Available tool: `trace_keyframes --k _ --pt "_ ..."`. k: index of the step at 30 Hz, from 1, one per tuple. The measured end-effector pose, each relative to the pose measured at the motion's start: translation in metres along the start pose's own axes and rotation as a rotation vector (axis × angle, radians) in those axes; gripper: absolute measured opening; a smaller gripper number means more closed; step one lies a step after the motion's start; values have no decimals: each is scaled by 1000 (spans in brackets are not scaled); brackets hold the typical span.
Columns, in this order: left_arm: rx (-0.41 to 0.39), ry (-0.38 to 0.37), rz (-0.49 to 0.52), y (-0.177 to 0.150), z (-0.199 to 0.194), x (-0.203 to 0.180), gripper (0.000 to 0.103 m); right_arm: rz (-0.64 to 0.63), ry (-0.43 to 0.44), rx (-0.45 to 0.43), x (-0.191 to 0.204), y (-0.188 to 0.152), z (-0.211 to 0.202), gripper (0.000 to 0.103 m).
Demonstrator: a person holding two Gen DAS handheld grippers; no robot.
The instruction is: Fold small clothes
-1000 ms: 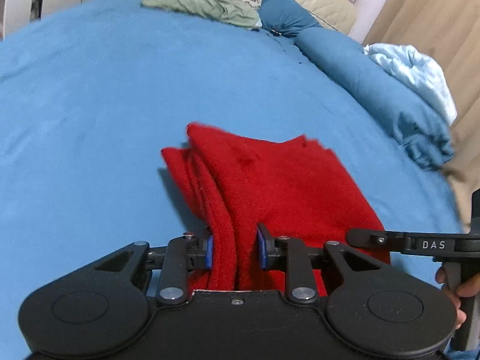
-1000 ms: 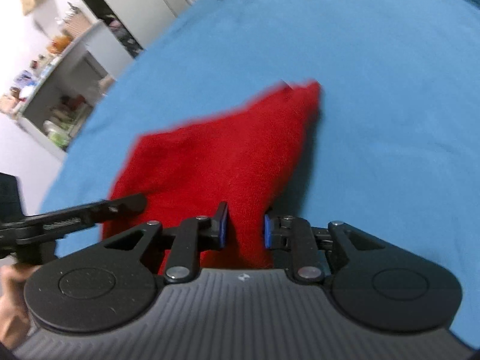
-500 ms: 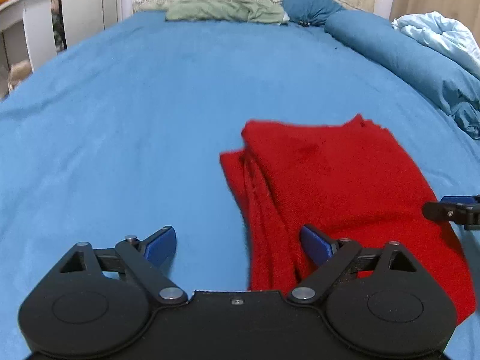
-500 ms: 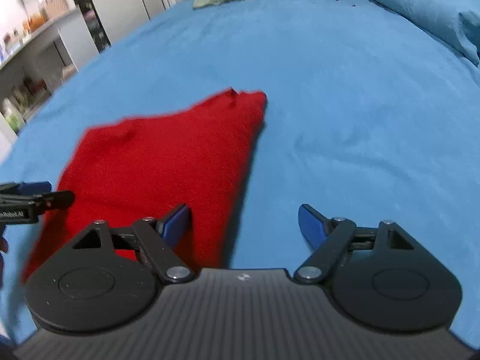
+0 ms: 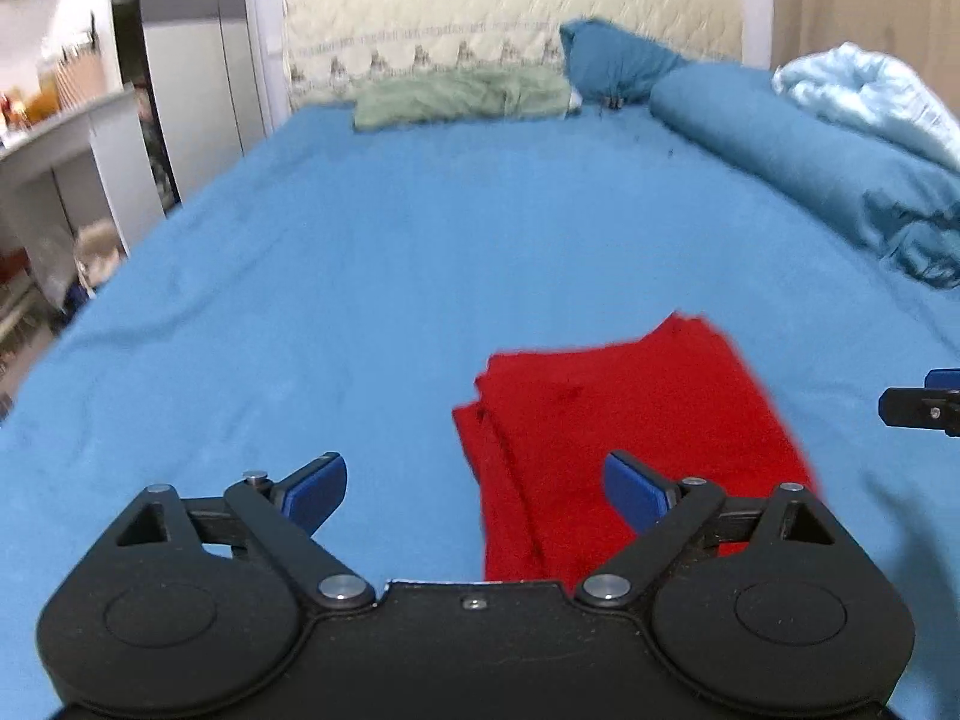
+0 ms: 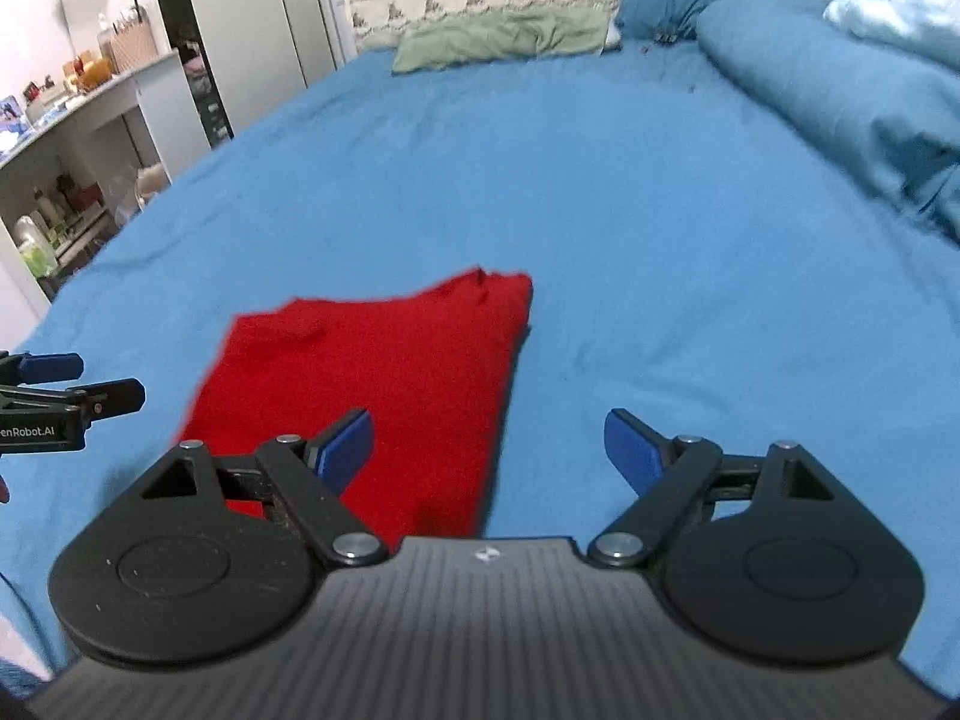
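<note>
A red knitted garment point(image 5: 630, 408) lies folded flat on the blue bed sheet point(image 5: 360, 276). My left gripper point(image 5: 474, 474) hovers above its left edge, apart from the cloth, its jaws still opening and gripping nothing. In the right wrist view the same red garment point(image 6: 384, 360) lies below and left of my right gripper point(image 6: 486, 429). Its jaws are also opening, with nothing pressed between the blue pads; the garment's right edge shows beneath the gap. Each view catches the other gripper's fingers point(image 5: 924, 405) point(image 6: 60, 396) at its edge.
A green cloth point(image 5: 462, 96) and a dark blue pillow point(image 5: 612, 60) lie by the quilted headboard point(image 5: 510, 6). A rolled blue duvet point(image 5: 810, 168) and a pale blue blanket point(image 5: 870, 96) line the bed's right side. A white desk point(image 6: 90, 102) stands to the left.
Both grippers were shut on the red garment's near edge, then let go, opened wide and rose away. The garment now lies flat on the sheet.
</note>
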State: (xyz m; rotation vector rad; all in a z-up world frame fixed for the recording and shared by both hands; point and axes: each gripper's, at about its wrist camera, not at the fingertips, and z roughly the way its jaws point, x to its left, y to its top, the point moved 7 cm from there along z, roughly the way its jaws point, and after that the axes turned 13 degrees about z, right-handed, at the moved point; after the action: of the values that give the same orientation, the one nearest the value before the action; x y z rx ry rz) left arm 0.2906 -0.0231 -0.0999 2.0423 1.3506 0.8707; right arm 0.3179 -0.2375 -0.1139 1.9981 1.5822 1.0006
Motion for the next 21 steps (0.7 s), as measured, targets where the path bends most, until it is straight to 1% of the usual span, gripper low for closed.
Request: trace_keyframes --k 1,2,5,7,11,13,15,17,21 --pt "-6 3 -3 2 -14 -1 102 1 1 -10 4 2 -19 103" --pt "-16 8 -8 4 -31 -2 103 5 -6 -18 7 3 -37 103" --pt "-27 10 -23 2 -77 -10 103 21 -23 -47 16 0 -89 103" --pt "-27 11 -31 -4 -102 -17 103 18 -37 -48 23 -6 -117 103" --pt "-25 31 -26 -15 -143 -31 103 9 -69 -34 33 -29 -160 103" --pt "-21 50 -27 -25 -156 -36 103 15 -70 -30 34 -42 -177 103" --pt "-10 57 -39 -36 -166 -40 103 12 -93 -24 34 -57 -189 103" --pt "4 56 -45 -49 -174 -43 103 5 -113 -7 31 -72 -195 103" --pt "26 81 -27 -72 -186 -53 103 13 -139 25 24 -99 -201 103"
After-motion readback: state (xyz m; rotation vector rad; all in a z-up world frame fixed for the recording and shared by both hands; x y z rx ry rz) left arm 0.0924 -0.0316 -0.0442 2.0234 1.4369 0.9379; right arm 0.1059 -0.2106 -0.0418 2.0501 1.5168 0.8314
